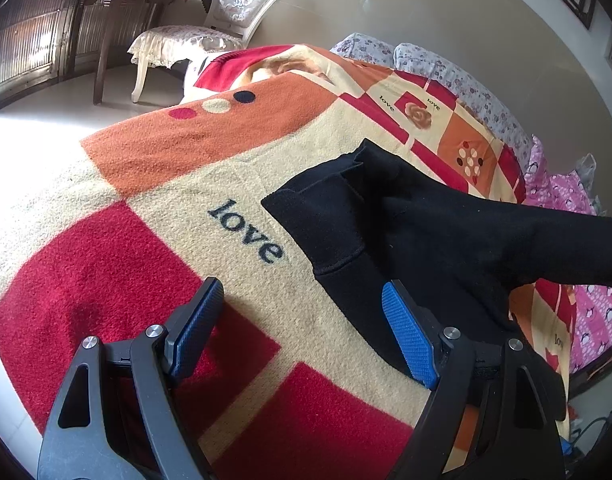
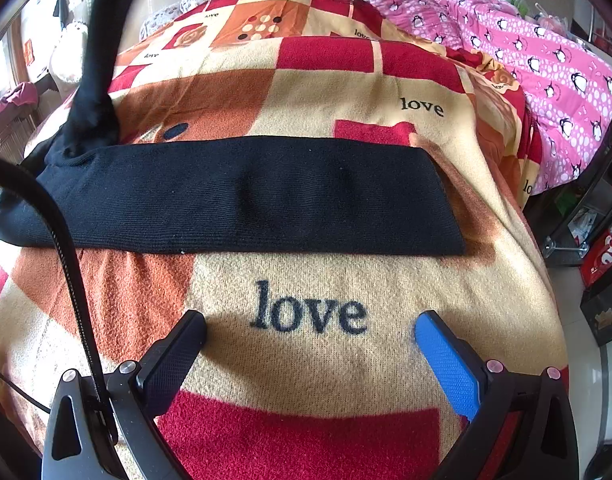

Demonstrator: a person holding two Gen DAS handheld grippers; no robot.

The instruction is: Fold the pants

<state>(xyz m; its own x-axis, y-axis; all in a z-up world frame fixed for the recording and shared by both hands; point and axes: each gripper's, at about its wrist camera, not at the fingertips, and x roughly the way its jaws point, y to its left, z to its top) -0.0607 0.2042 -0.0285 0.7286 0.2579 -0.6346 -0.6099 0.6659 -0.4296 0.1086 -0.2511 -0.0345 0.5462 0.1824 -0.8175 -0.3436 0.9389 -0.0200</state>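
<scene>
The black pants [image 2: 241, 196] lie on the patterned blanket [image 2: 346, 360] of the bed as one long narrow strip, seemingly already folded lengthwise, so the crosswise folds remain, while the left tool [image 1: 306, 328] and right tool [image 2: 310, 356] are both released and empty.

Left claw [image 1: 301, 316]: black angular frame, silver screw heads, blue textured pads [image 1: 412, 338].
Right claw [image 2: 310, 354]: same black frame, blue pads [image 2: 450, 364], black ribbed cable [image 2: 71, 280] beside its frame.
</scene>
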